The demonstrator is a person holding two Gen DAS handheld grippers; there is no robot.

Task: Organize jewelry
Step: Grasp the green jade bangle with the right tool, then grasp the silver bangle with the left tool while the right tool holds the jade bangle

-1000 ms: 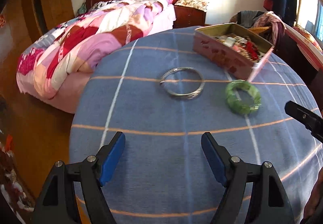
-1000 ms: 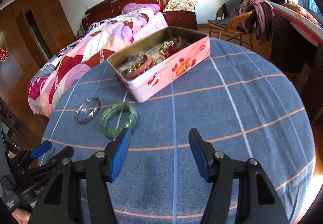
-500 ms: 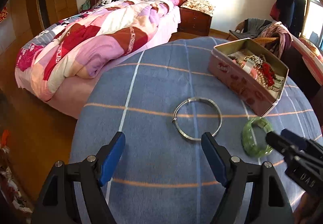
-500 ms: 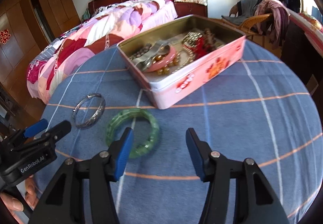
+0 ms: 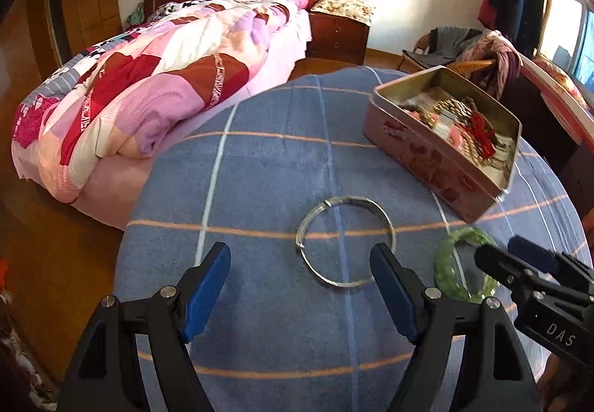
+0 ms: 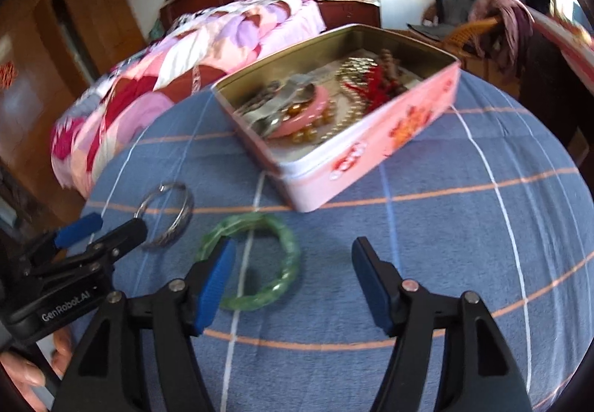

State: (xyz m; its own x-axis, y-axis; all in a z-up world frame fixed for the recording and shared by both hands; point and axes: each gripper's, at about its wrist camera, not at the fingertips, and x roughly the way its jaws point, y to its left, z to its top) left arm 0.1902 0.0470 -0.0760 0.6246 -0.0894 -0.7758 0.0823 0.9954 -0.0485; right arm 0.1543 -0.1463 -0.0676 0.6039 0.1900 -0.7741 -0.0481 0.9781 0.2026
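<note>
A thin silver bangle [image 5: 345, 241] lies flat on the blue checked tablecloth [image 5: 260, 170], just ahead of my open, empty left gripper [image 5: 300, 280]. A green jade bangle [image 6: 252, 260] lies to its right; it also shows in the left wrist view [image 5: 451, 263]. My right gripper [image 6: 293, 272] is open and empty, its left fingertip over the green bangle's near left edge. An open pink tin [image 6: 371, 156] full of beads, chains and bangles stands beyond both; it also shows in the left wrist view [image 5: 441, 159]. The silver bangle also shows in the right wrist view [image 6: 167, 213].
The round table's edge drops to a wooden floor [image 5: 55, 263] on the left. A bed with a patchwork quilt [image 5: 148, 78] stands beyond. A chair with clothes [image 5: 464, 48] and a dark cabinet [image 5: 538, 115] stand at the back right.
Both grippers have moved forward and down towards the bangles. The silver bangle now sits close in front of the left gripper and the green bangle at the right gripper's left finger.
</note>
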